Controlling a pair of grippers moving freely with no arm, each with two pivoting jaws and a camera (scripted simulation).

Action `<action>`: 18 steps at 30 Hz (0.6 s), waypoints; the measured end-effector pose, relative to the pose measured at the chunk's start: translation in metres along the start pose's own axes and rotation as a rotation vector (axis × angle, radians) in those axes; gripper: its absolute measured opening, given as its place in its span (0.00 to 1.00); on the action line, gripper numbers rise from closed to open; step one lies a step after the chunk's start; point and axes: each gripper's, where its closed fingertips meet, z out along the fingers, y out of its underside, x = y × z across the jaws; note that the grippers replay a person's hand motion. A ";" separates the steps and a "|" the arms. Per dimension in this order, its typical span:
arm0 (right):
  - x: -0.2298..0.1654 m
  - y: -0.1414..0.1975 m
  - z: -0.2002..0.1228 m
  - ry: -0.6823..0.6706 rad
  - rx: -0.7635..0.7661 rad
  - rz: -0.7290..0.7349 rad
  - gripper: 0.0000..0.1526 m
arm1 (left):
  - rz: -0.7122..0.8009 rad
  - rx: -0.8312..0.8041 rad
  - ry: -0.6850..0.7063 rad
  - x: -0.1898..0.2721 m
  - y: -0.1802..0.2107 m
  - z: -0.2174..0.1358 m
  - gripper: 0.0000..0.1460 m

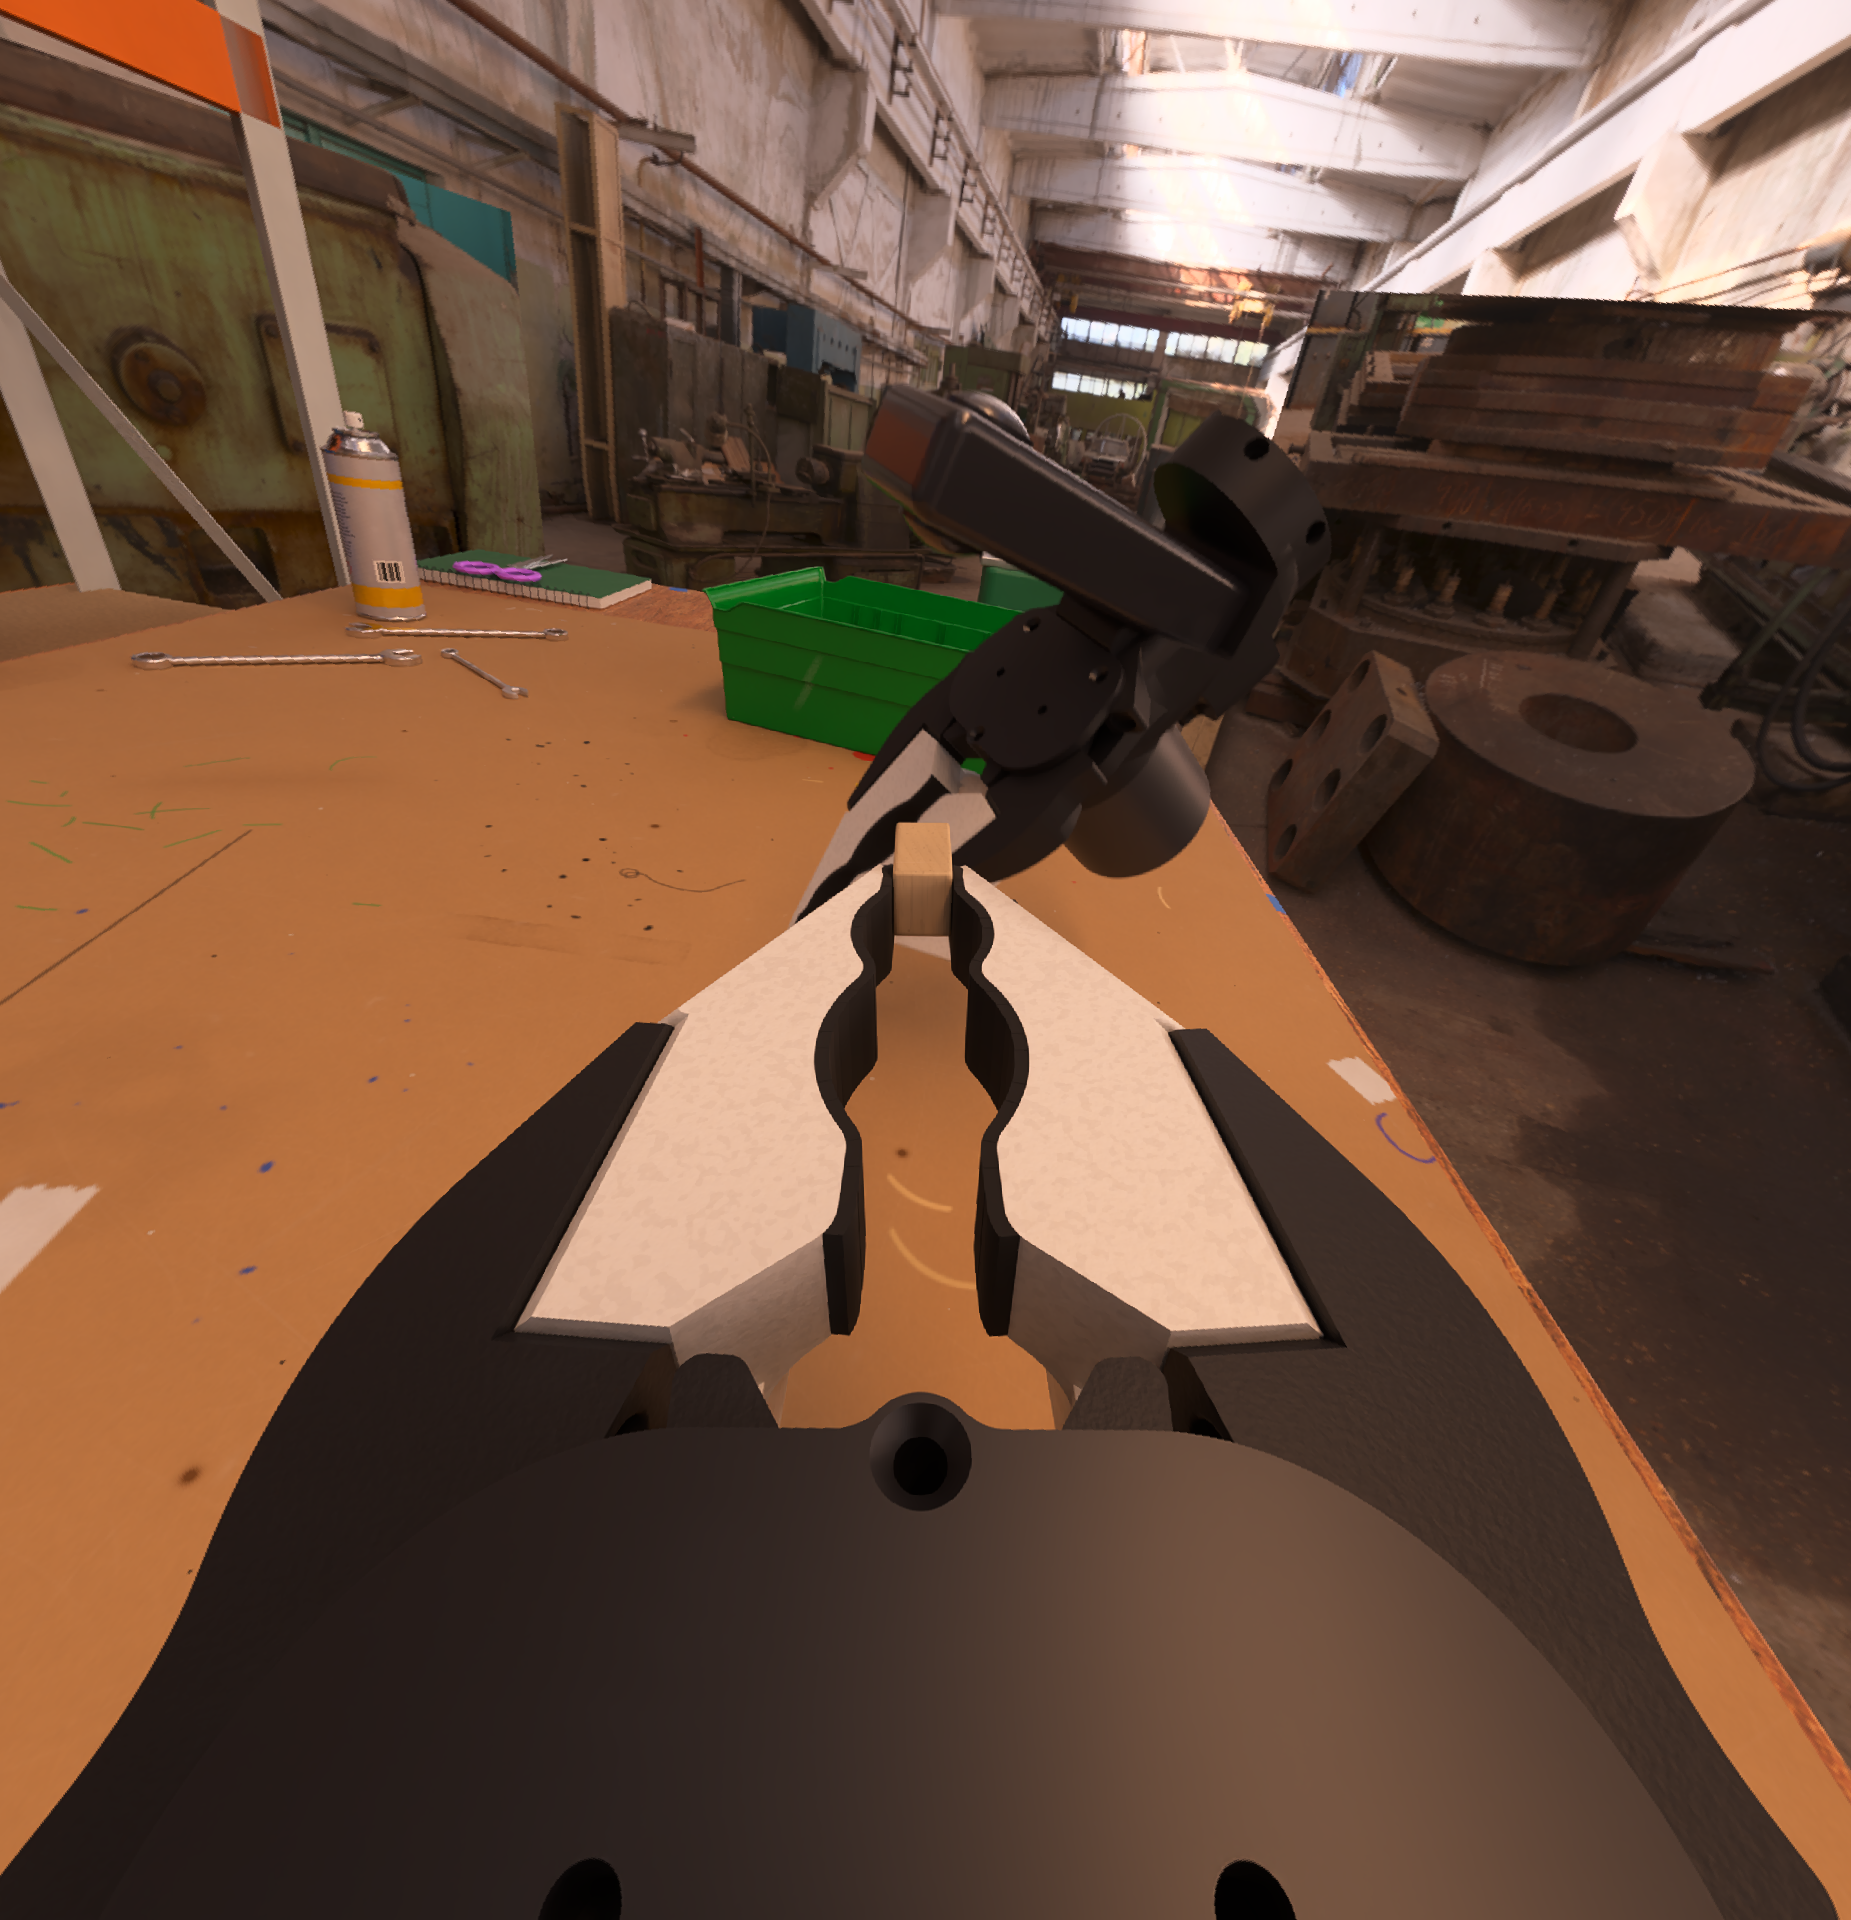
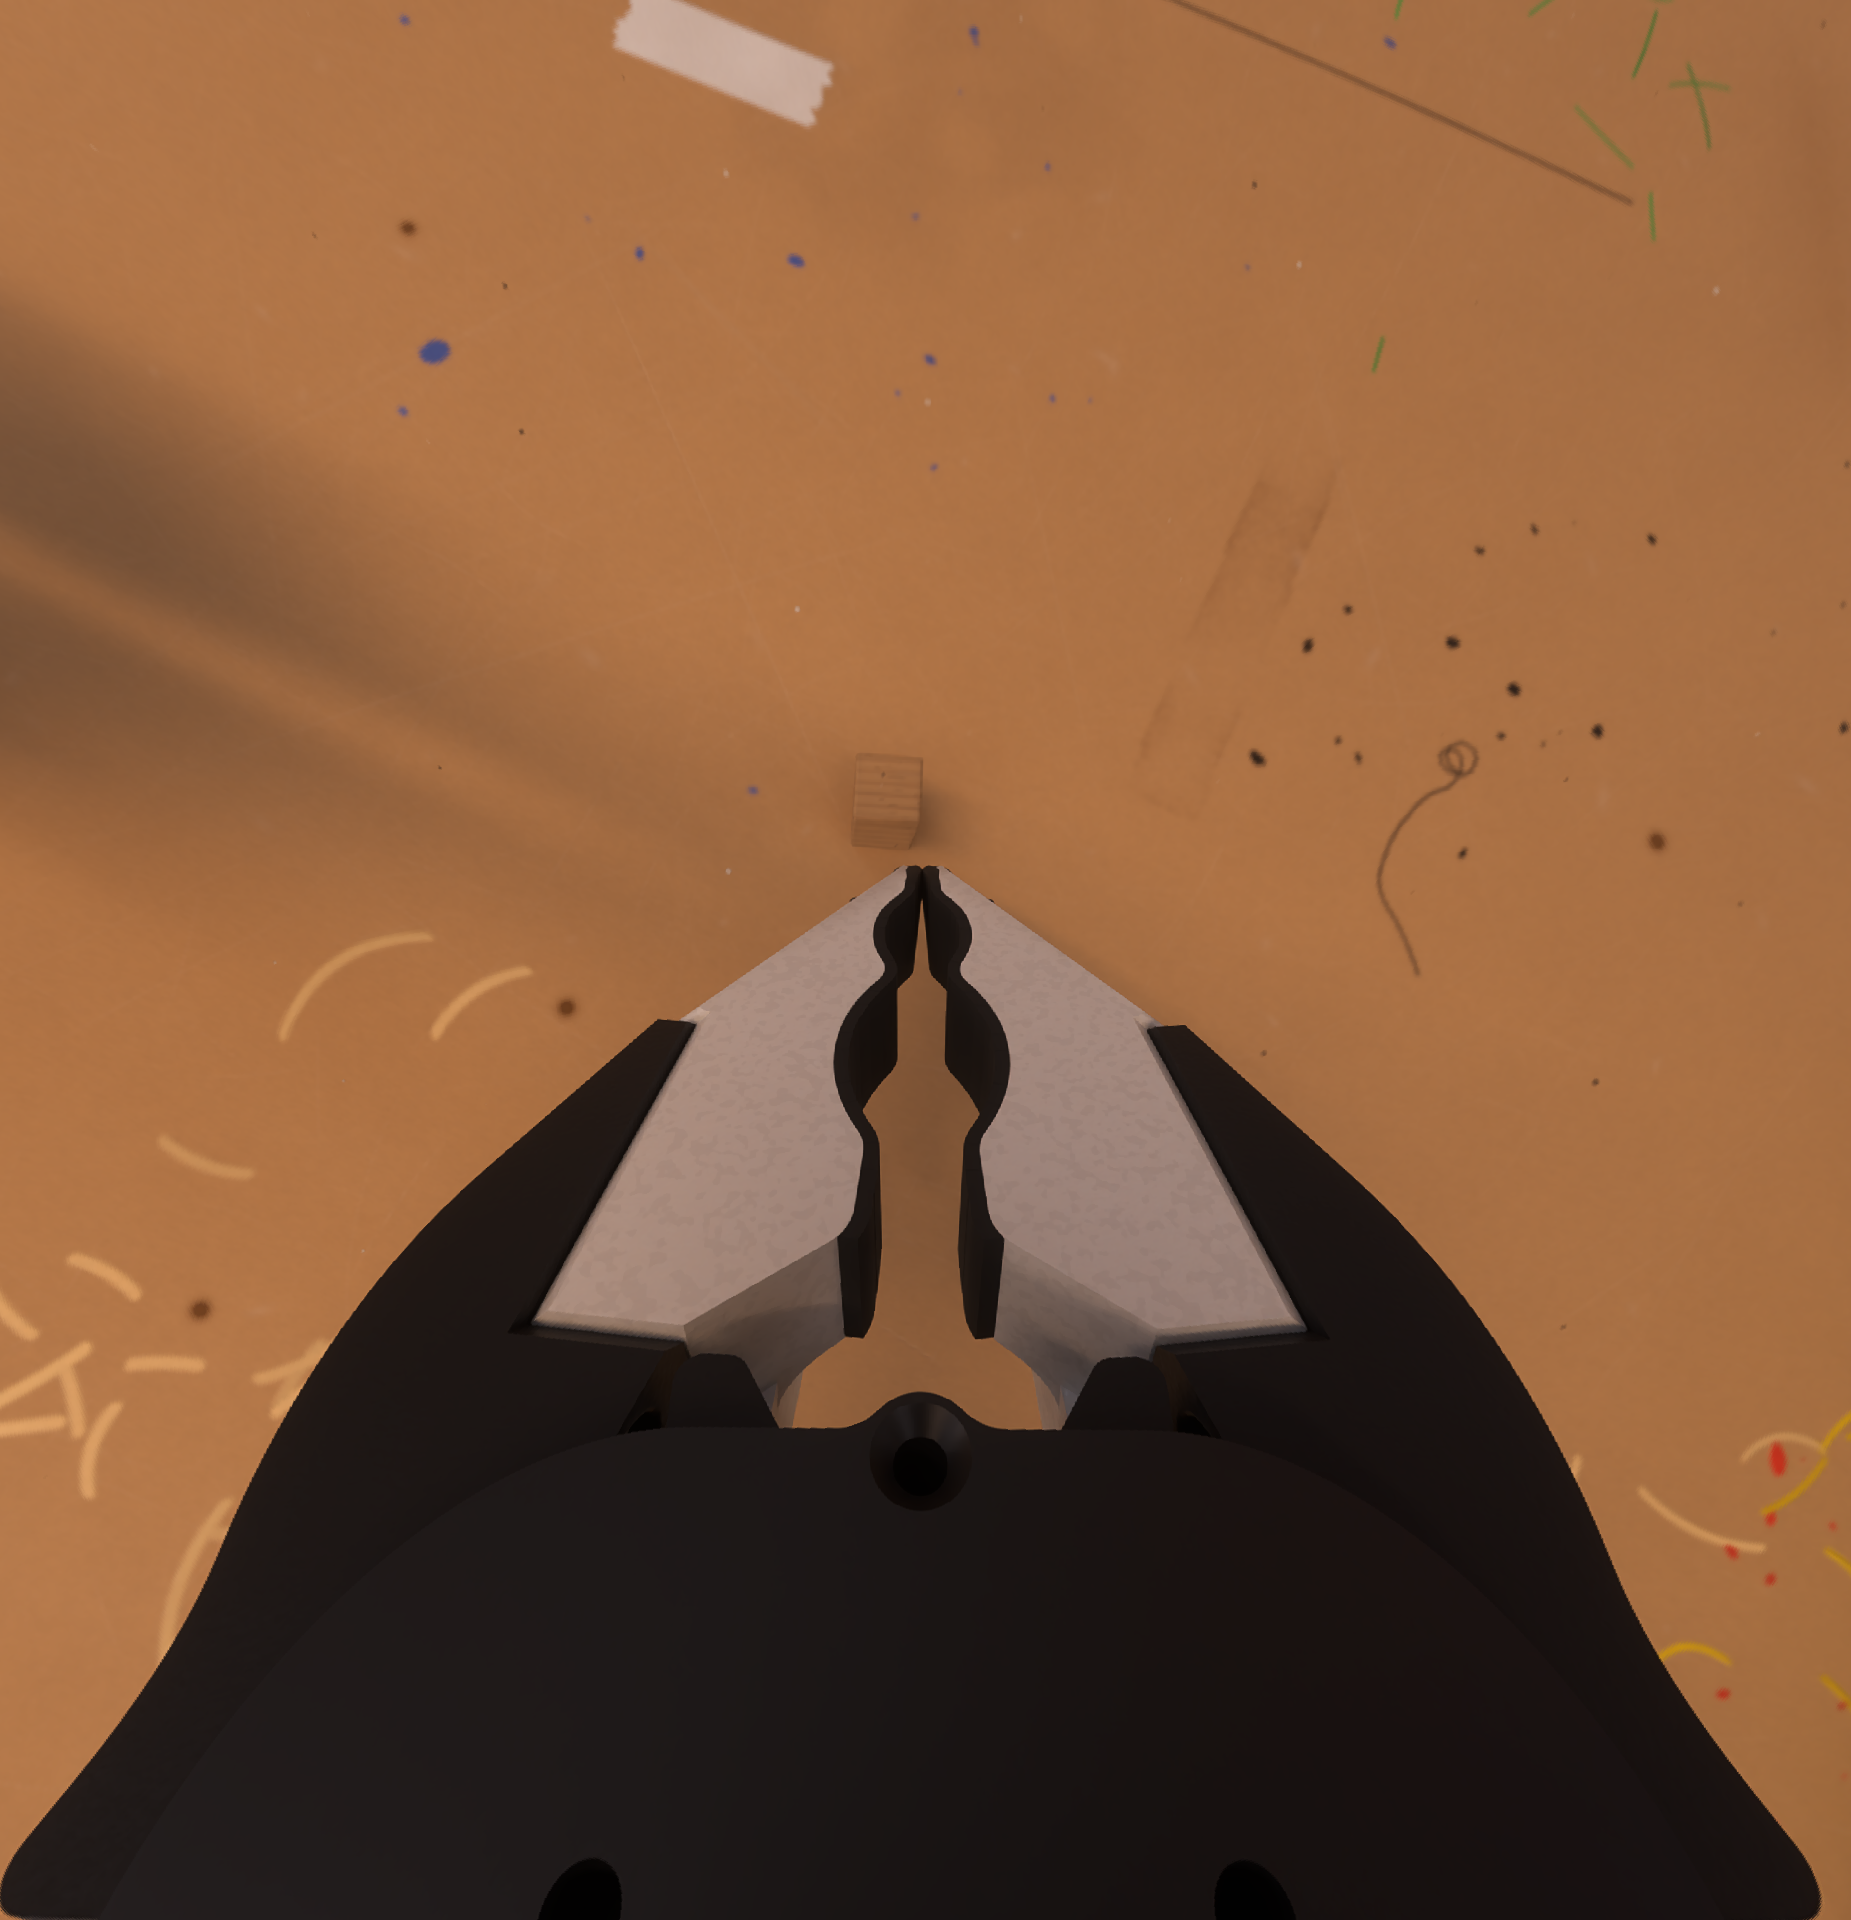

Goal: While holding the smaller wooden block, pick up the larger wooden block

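Note:
My left gripper point(image 1: 922, 896) is shut on the smaller light wooden block point(image 1: 922, 862), held at the fingertips above the brown table point(image 1: 381, 935). My right gripper point(image 1: 833, 883) shows just beyond it in the left wrist view, tilted down toward the table. In the right wrist view, my right gripper point(image 2: 922, 873) is shut and empty, looking down at the table point(image 2: 588, 520). The larger wooden block point(image 2: 887, 800) sits on the table just past its fingertips, apart from them. That block is hidden in the left wrist view.
A green bin point(image 1: 848, 655) stands behind the right gripper. A spray can point(image 1: 373, 530), wrenches point(image 1: 277, 658) and a green notebook point(image 1: 547, 584) lie at the far left. The table's right edge point(image 1: 1420, 1174) runs close by. A tape strip point(image 2: 723, 57) lies on the table.

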 end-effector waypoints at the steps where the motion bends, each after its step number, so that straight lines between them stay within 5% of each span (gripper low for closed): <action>1: 0.002 -0.003 -0.002 -0.007 0.003 -0.004 0.00 | 0.001 0.001 -0.001 0.000 0.000 0.000 0.06; 9: -0.007 -0.009 0.011 -0.033 -0.007 0.011 0.13 | 0.003 0.002 -0.008 -0.001 -0.001 -0.001 0.06; 18: -0.007 -0.006 0.024 0.007 -0.040 0.028 0.15 | 0.007 0.004 -0.002 0.001 -0.003 -0.001 0.06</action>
